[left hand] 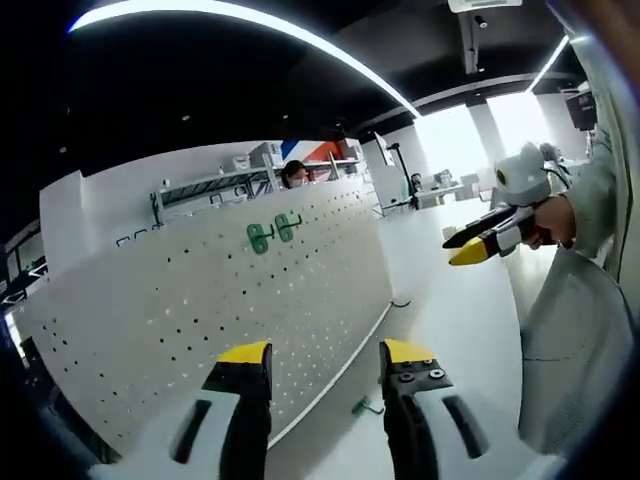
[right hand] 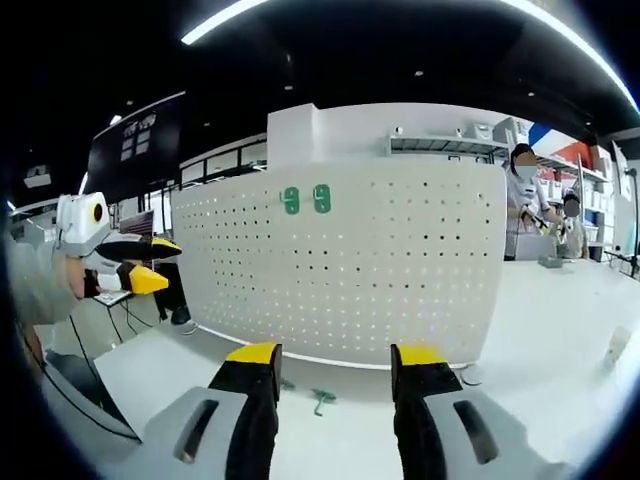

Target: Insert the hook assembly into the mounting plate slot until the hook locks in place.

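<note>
Two green hooks (right hand: 306, 199) already hang high on the pegboard (right hand: 400, 270) ahead; a loose green hook (right hand: 322, 399) lies on the tabletop (right hand: 560, 330) between the right gripper (right hand: 335, 370) jaws, spread and empty. Left gripper (left hand: 325, 362) likewise spread. Judged step: pickup not begun; next, lower and pinch it. People work behind the board.

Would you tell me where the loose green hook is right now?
The loose green hook lies on the white table at the pegboard's foot, just ahead of both open grippers.
</note>
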Demonstrator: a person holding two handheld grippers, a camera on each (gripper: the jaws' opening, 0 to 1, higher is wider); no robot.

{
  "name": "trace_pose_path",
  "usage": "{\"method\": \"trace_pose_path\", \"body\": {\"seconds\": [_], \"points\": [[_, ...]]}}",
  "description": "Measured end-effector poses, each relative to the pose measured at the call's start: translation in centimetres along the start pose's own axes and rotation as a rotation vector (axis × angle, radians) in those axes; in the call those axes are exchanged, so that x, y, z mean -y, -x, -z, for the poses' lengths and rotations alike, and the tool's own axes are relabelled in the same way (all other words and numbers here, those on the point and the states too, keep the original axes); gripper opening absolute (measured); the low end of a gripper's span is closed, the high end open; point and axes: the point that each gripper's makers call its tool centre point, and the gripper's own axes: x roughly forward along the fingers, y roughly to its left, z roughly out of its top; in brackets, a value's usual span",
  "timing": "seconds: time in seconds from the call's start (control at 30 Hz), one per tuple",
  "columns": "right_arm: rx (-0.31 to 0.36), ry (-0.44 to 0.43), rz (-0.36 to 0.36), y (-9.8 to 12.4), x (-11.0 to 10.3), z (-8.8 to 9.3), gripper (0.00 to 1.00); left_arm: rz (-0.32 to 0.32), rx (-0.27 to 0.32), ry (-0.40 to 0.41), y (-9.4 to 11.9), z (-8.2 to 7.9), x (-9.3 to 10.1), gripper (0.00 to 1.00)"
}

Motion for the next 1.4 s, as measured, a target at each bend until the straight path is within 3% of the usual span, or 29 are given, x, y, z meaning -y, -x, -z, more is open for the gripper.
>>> {"method": "trace_pose_path", "body": {"seconds": [0.2,0.8,1.4], "points": [[0.001,0.013,-0.013,0.9,-0.6,0.7,0.44,0.057,-0.039,-0.021,-1.5,1.1,0.7,0.45],[0.077,-0.008,-0.025,2.0,-1.3,-0.3,0.44,0.188,-0.161,-0.098,-5.2,5.0,2.5,0.45],[0.084,-0.049,0.011,2.4,-0.6,-0.4,0.44,0.347,-0.274,-0.172,-9.8,9.2,3.9,0.44]]}}
